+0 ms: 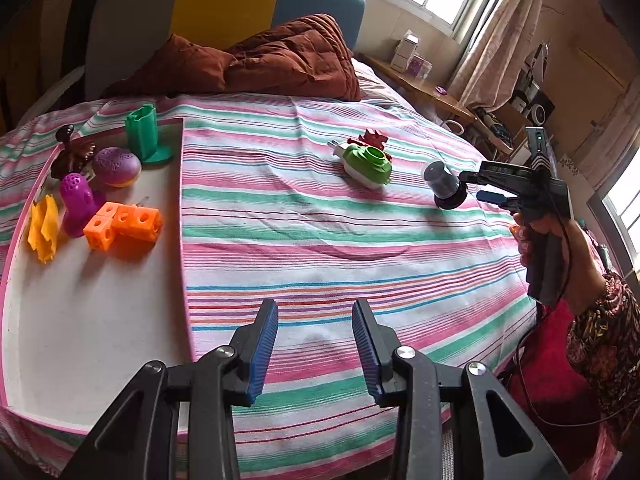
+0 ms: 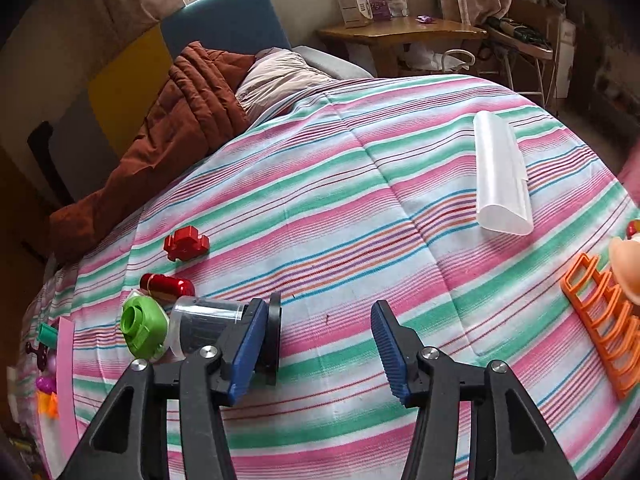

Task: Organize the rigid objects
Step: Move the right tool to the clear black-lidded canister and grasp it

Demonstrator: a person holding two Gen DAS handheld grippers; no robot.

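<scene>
Striped bedspread (image 2: 360, 184): lies under both grippers.
White tray (image 1: 80, 320): just left of the left gripper, holding an orange cube block (image 1: 124, 226), purple dome (image 1: 117, 167) and green stand (image 1: 146, 132).
Translucent case (image 2: 502, 176): ahead and right of the right gripper.
Left gripper (image 1: 315, 354): jaws spread wide, nothing between them.
Right gripper (image 2: 320, 354): jaws spread wide; left finger touches the black-lidded clear jar (image 2: 212, 326), which sits outside the jaw gap.
Green toy (image 2: 144, 330): just left of the jar.
</scene>
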